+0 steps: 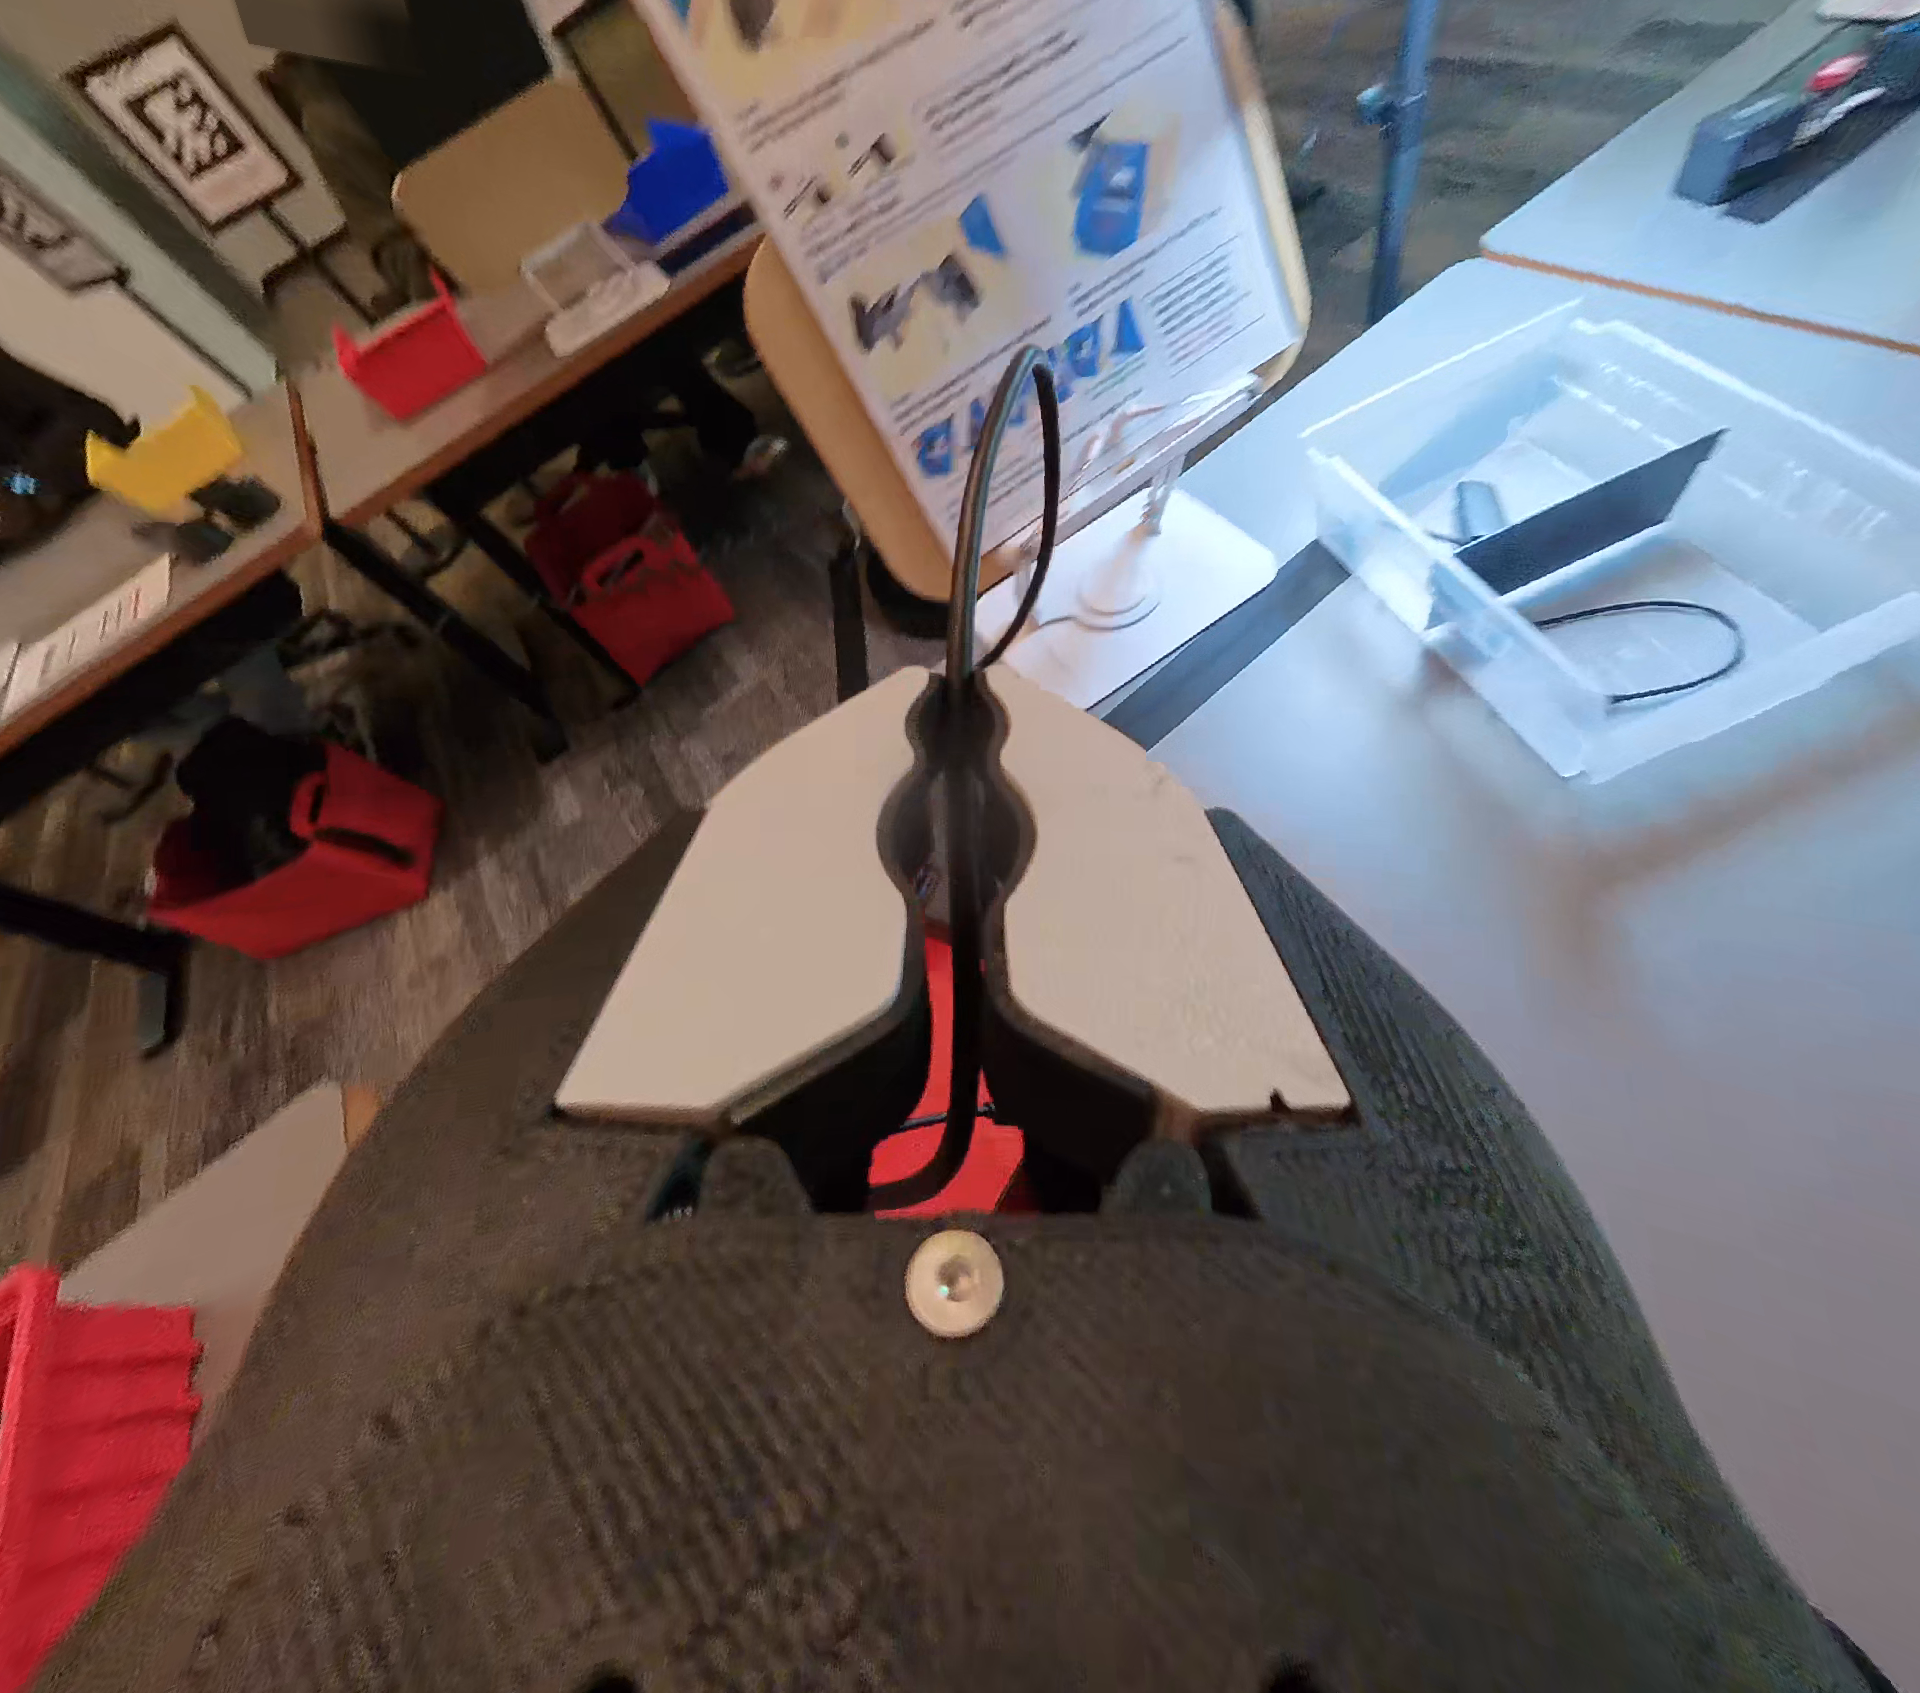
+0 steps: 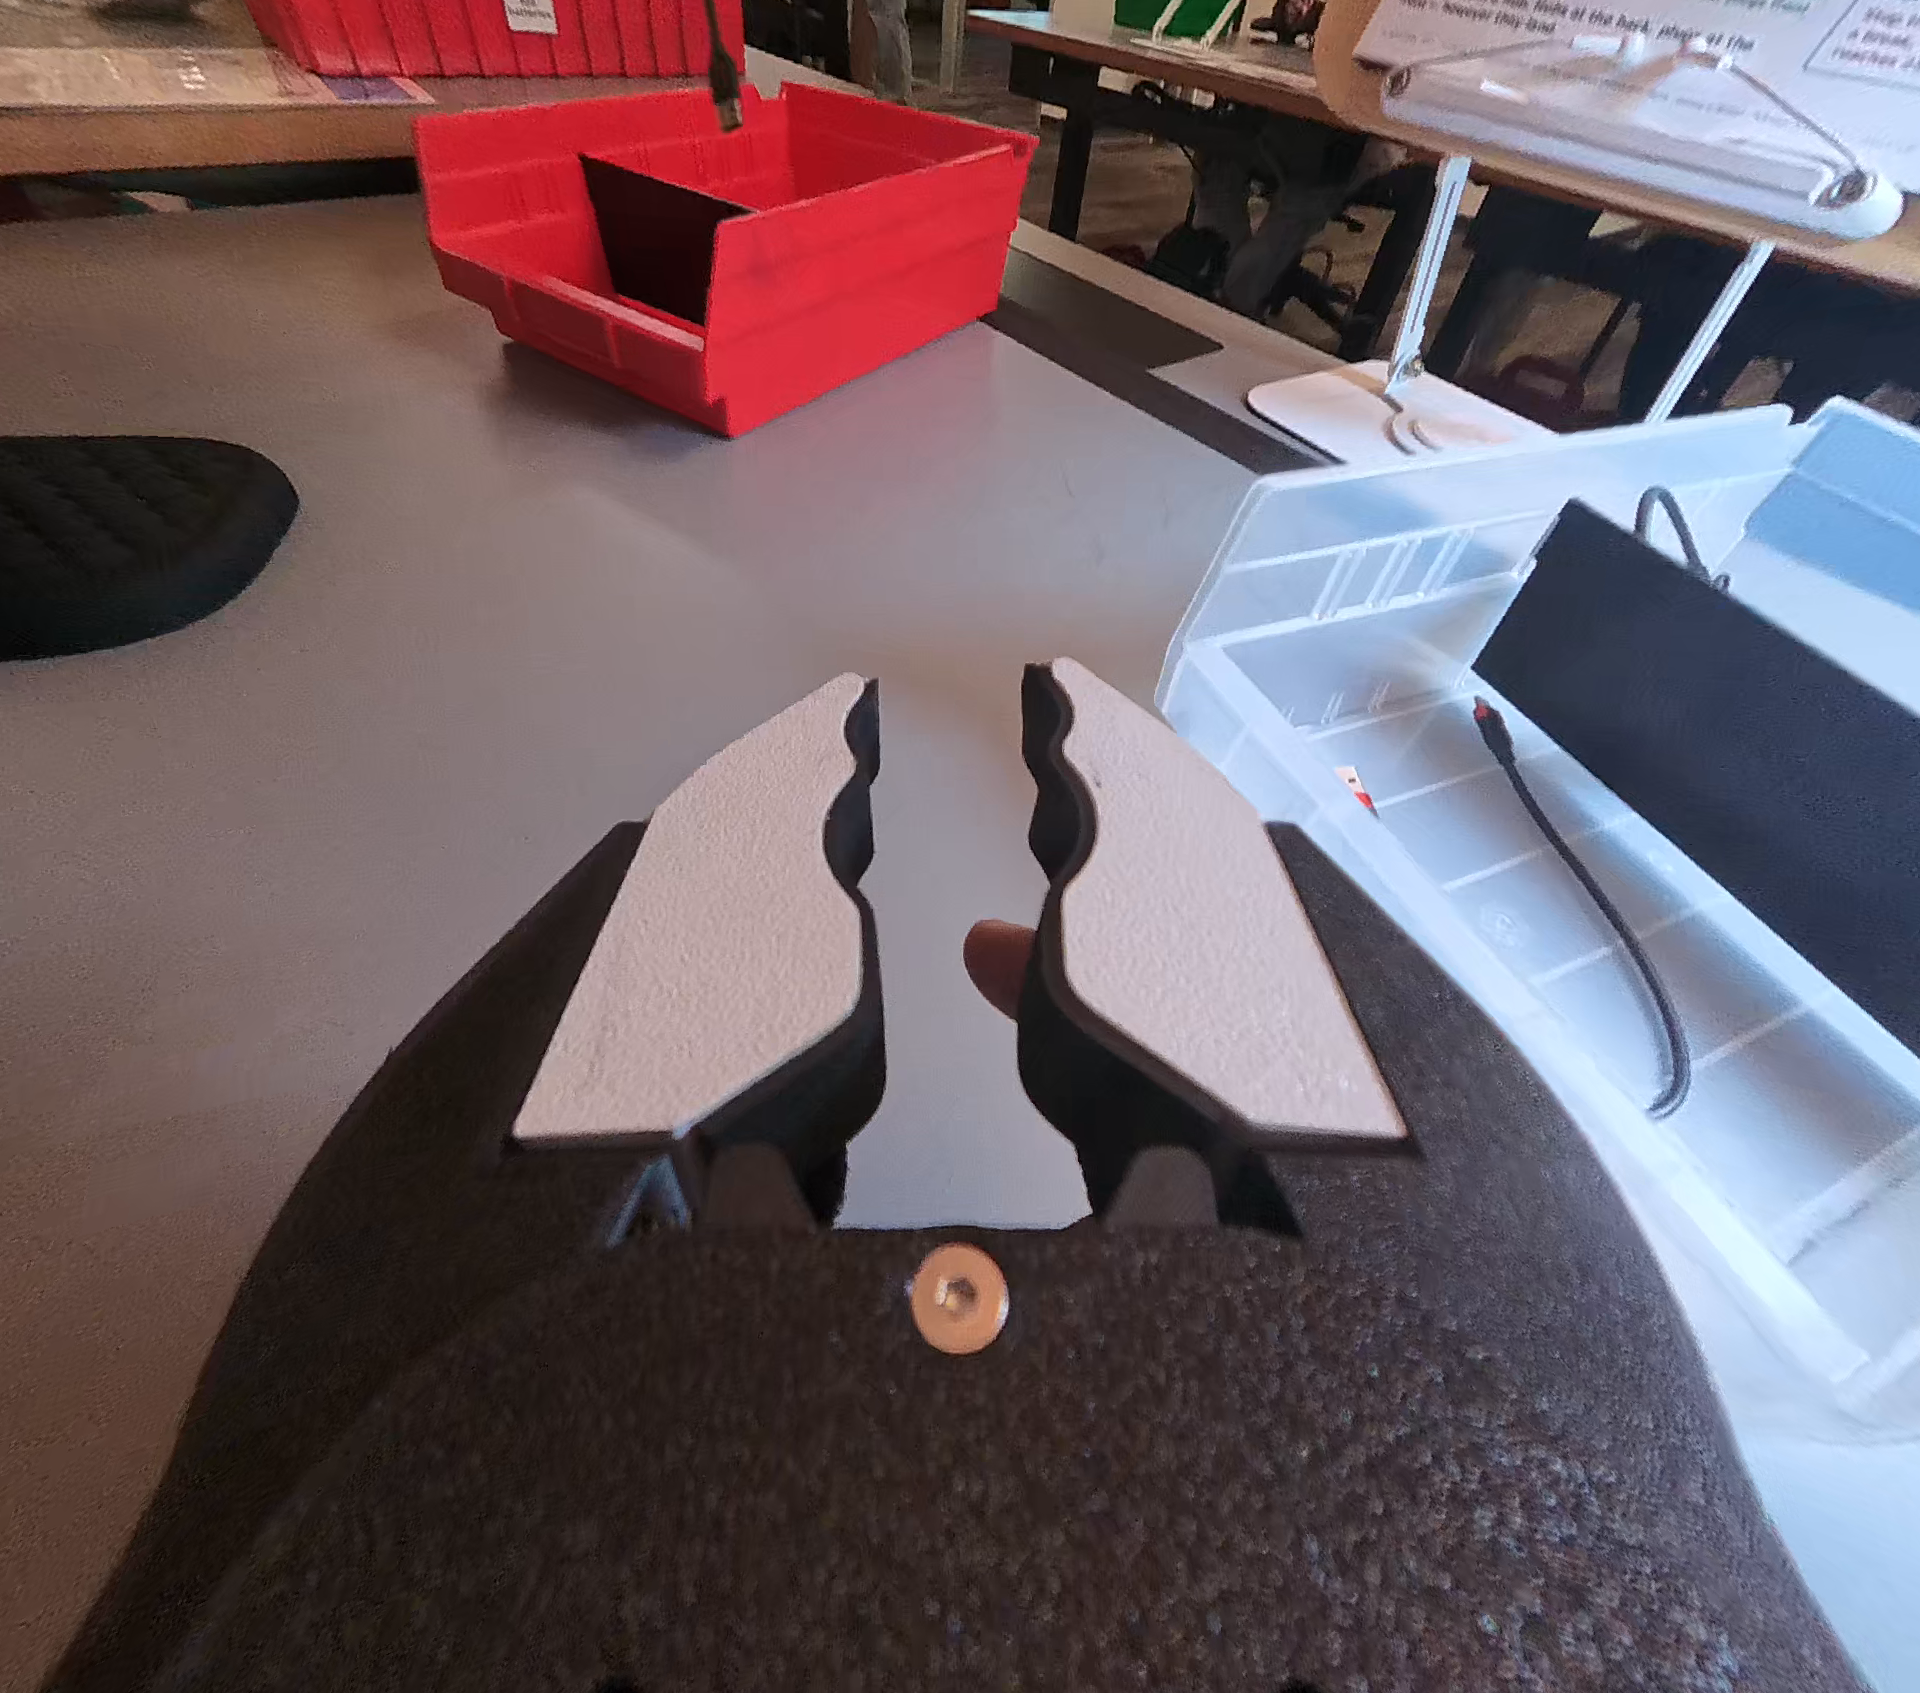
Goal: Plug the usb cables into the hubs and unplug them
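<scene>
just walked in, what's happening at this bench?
A person is working with two handheld tools on a grey table. The left tool is shut on a black USB cable, lifted clear of the table; in the right wrist view its plug dangles above the red bin. The right tool is open and empty, low over the table beside the clear bin, where another black cable lies in front of a black divider. No hub is visible.

Bright indoor light; left view motion-blurred; wide-angle edge distortion.
</scene>
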Available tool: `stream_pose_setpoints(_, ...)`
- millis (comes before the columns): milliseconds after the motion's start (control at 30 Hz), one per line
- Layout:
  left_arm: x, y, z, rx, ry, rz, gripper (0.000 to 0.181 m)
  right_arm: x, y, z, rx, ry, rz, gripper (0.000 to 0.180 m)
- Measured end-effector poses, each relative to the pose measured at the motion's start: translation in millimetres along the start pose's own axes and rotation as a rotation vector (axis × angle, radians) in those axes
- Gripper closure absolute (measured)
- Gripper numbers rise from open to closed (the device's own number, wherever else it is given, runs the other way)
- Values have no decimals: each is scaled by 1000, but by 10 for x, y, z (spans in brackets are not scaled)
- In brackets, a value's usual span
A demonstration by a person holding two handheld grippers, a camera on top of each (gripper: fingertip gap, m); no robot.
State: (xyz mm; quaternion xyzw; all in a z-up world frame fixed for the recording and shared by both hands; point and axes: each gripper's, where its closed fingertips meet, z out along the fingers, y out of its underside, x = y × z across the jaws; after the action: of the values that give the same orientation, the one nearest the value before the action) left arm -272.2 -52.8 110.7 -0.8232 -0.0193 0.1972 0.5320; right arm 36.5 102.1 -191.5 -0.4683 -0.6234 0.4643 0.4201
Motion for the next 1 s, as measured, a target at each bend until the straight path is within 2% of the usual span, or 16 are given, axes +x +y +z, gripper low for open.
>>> stream_pose_setpoints(133,514,-398,-209,110,106,71,176,31,-229,-36,56,7,-32,153)
stream_pose_setpoints(233,957,-551,-281,160,221,105,176,52,-454,-107,122,9,-42,153)
stream_pose_setpoints(333,1421,-503,-237,166,357,111,177,84,-678,-220,189,27,-62,153)
stream_pose_setpoints(467,2051,-175,-44,154,530,89,177,-13,-889,-383,238,-17,-84,154)
stream_pose_setpoints(733,3212,694,328,86,848,77,177,-487,-549,-201,-8,-195,-301,154)
stream_pose_setpoints(833,3383,938,400,58,929,90,177,-650,-397,-220,-125,-308,-348,154)
stream_pose_setpoints(1000,3525,1062,412,67,1014,46,177,-793,41,56,-355,-335,-394,149)
